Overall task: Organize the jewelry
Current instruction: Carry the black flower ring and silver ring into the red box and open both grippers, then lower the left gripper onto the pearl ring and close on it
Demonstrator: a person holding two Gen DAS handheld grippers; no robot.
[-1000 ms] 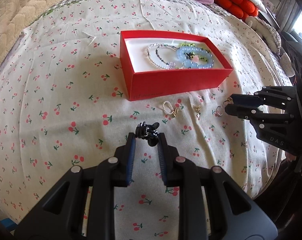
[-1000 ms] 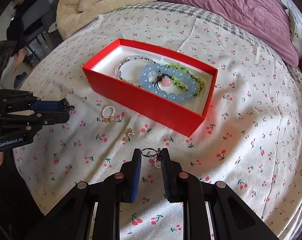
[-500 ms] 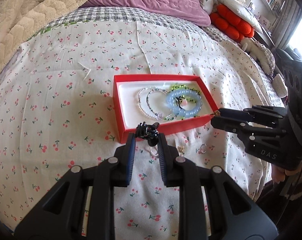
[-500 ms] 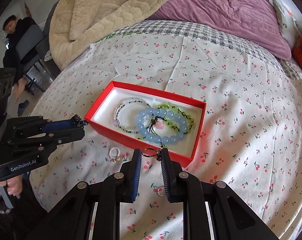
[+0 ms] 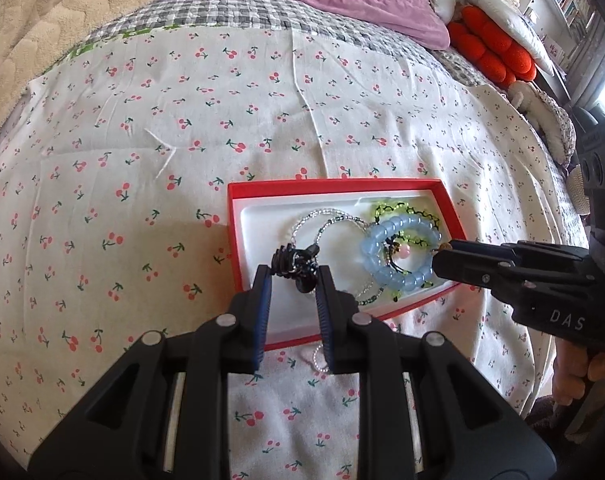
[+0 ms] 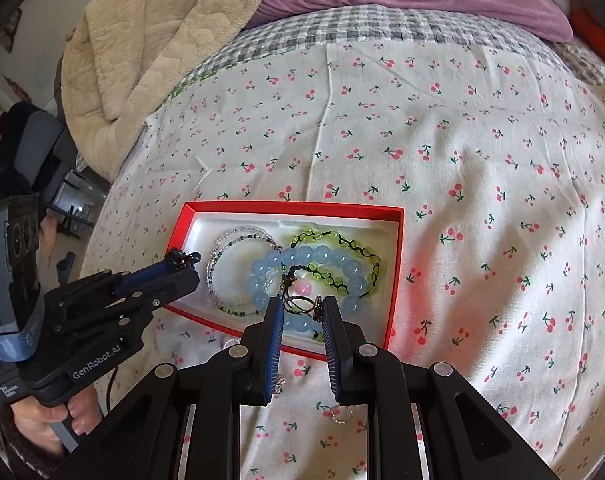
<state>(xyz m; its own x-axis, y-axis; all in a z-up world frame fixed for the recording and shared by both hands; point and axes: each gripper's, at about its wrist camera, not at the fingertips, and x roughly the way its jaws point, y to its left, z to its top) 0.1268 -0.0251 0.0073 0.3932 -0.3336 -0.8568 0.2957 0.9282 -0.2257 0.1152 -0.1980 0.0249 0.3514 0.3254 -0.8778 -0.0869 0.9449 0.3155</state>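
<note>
Left wrist view: left gripper [image 5: 292, 280] over the near left part of the red box [image 5: 232, 236], jaws narrow and clamped on a small black ornament [image 5: 296, 266] held above the white lining. In the box lie a clear bead strand [image 5: 322, 220], a blue bead bracelet [image 5: 398, 256] and a green corded bracelet [image 5: 406, 212], overlapping. The right gripper [image 5: 436, 254] reaches in from the right over the box's right end; something small sits at its tip, too small to identify here. A small pearl ring [image 5: 318, 362] lies on the cherry-print bedsheet [image 5: 142, 160] just outside the box's near wall, partly behind a jaw. Orange cushions [image 5: 490, 50] sit at the far right. Right wrist view: the item shows plainly here, a thin metal ring [image 6: 300, 304] pinched between narrow jaws over the blue bracelet at the box's near wall. The left gripper enters from the left, the black ornament at its tip above the box's left end. Only this view shows another ring [image 6: 342, 414] and a small gold piece [image 6: 279, 384] on the sheet near the camera, a beige blanket [image 6: 142, 60] and a seated person [image 6: 10, 148] at far left.
</note>
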